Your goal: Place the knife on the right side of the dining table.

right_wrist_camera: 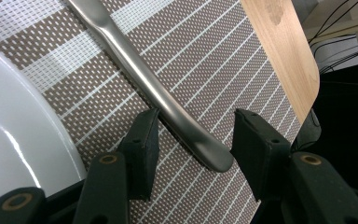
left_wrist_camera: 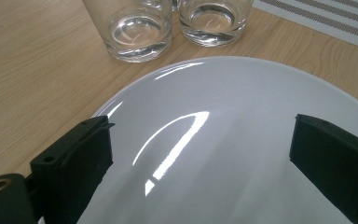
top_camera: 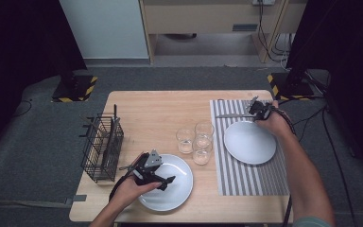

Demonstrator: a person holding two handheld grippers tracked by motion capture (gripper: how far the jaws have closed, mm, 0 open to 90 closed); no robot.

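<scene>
Metal utensil handle point(right_wrist_camera: 168, 100) lies flat on the striped placemat point(right_wrist_camera: 223, 60), just beside the rim of the far white plate point(right_wrist_camera: 18, 126); its rounded end sits between the jaws of the right gripper point(right_wrist_camera: 193, 149). The left pad is at or very near the handle's side, the right pad stands clear with mat visible in the gap, so the jaws are parted and not clamping; the handle rests on the mat. In the high view the right gripper point(top_camera: 260, 111) is at the mat's far edge, near the table's far right corner, with the utensil point(top_camera: 231, 115) running leftward from it along the placemat point(top_camera: 236, 175) just beyond the plate point(top_camera: 249, 142). Left gripper point(top_camera: 163, 177) hovers over the near white plate point(top_camera: 170, 189) at the table's front edge; in its own view the jaws are wide apart over the glossy plate surface point(left_wrist_camera: 223, 140), nothing between the pads. Three clear empty glasses point(top_camera: 196, 139) stand clustered between the two plates, two of them showing close above the plate rim in the left gripper view point(left_wrist_camera: 140, 30). Black wire basket point(top_camera: 101, 149) stands at the table's left side, apart from the plates. Tabletop is light wood point(top_camera: 146, 113). No brand, label or legible writing on any item.
</scene>
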